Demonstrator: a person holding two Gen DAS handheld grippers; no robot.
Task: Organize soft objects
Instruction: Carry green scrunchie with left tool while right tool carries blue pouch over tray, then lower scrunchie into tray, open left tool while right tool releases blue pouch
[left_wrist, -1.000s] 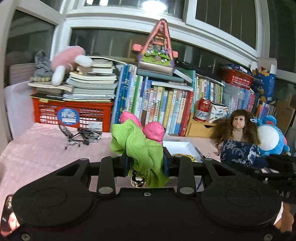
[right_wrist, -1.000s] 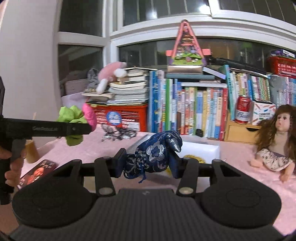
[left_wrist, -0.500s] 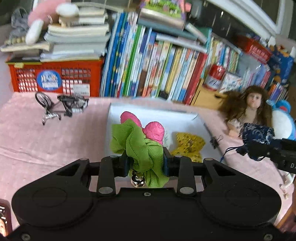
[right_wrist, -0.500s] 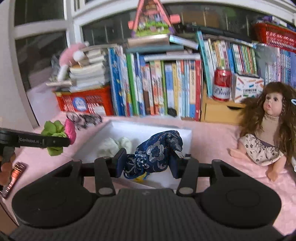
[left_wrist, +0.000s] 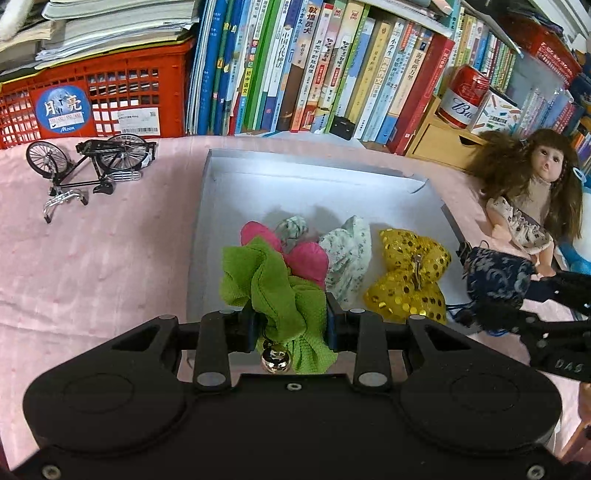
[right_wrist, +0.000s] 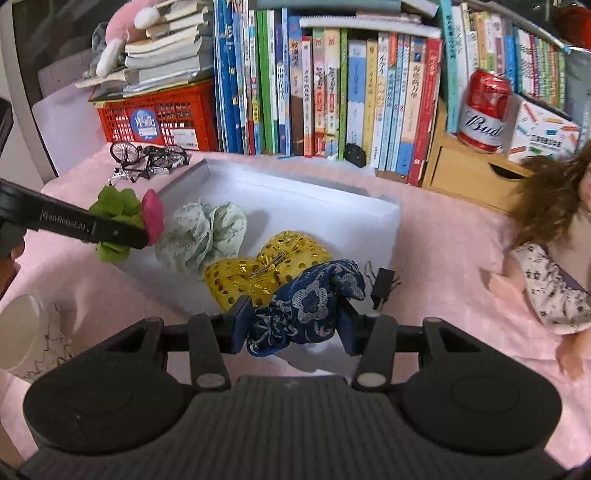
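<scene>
My left gripper (left_wrist: 290, 321) is shut on a green and pink cloth flower with a small bell (left_wrist: 273, 288), held above the near left edge of the white box (left_wrist: 295, 184). It also shows in the right wrist view (right_wrist: 122, 218). My right gripper (right_wrist: 293, 321) is shut on a dark blue patterned pouch (right_wrist: 306, 302), held over the box's near right side (right_wrist: 314, 206); the pouch shows in the left wrist view (left_wrist: 495, 275). Inside the box lie a pale green floral cloth (right_wrist: 201, 232) and a gold sequin bow (right_wrist: 266, 266).
The box sits on a pink tablecloth (left_wrist: 92, 251). A toy bicycle (left_wrist: 88, 162) stands at the left, a doll (left_wrist: 532, 199) at the right. A row of books (left_wrist: 314, 74), a red crate (left_wrist: 103, 99) and a red can (left_wrist: 461, 98) line the back.
Both grippers have tilted down and moved forward over the white box, each still holding its soft object. The box's contents have come into view.
</scene>
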